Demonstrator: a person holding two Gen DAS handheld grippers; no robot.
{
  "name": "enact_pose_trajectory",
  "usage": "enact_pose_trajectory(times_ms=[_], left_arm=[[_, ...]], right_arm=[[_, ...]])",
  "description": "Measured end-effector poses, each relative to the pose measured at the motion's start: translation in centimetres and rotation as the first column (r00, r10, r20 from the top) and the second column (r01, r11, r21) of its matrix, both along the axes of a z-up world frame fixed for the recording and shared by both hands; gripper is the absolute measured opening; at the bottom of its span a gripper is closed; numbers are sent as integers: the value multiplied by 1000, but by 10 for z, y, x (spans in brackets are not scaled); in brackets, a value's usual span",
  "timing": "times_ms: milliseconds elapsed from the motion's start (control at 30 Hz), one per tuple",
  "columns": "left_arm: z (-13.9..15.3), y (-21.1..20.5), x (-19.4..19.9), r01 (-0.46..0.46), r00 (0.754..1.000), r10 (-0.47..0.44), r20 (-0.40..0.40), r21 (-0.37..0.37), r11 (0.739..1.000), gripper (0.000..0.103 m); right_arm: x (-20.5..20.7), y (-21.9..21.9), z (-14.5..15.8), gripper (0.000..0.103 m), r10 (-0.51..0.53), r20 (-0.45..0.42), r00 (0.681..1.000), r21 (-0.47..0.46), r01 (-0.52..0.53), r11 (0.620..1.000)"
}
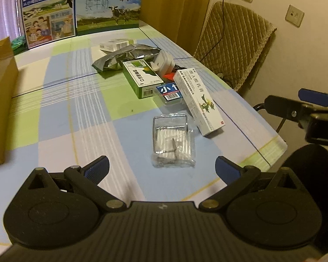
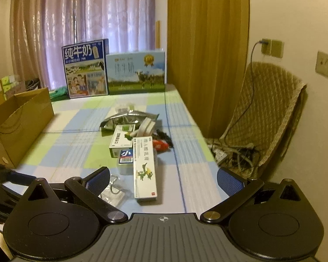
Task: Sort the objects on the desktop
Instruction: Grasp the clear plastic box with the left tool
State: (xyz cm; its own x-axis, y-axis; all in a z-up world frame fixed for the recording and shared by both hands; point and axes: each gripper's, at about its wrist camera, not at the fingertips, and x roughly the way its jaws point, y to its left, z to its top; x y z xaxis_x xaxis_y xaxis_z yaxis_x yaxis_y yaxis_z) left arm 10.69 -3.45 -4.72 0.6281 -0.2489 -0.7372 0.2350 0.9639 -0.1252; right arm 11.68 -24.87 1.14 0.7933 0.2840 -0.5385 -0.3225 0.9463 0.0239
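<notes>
Both the left claw (image 1: pixel 161 168) and the right claw (image 2: pixel 163 180) hang released and empty above the near end of the table (image 1: pixel 61 113). A clear plastic packet (image 1: pixel 172 142) lies just ahead of the left claw. Beyond the packet, a long white box (image 1: pixel 199 100), a blue-labelled case (image 1: pixel 169 93), a green box (image 1: pixel 142 76) and a silver pouch (image 1: pixel 124 56) crowd together.

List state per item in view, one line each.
left gripper: open, holding nothing
right gripper: open, holding nothing
cardboard box: top open
clear plastic bag: lying flat, nearest the left gripper
long white box: closed, lying propped on the blue-labelled case
green box: closed, lying flat
silver pouch: crumpled
</notes>
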Motion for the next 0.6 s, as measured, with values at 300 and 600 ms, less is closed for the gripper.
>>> enact_pose_trajectory(times_ms=[300,600], left_arm=[[-32,-13,26,44,999,-44,-3,32,999,80],[-48,-17,37,44,998,-45,37,26,999,61]], right_arm=[[38,-4,-19,101,-13,-129,992,36,18,999],[51,3,-33,101,-1,-183,983,32,7,999]])
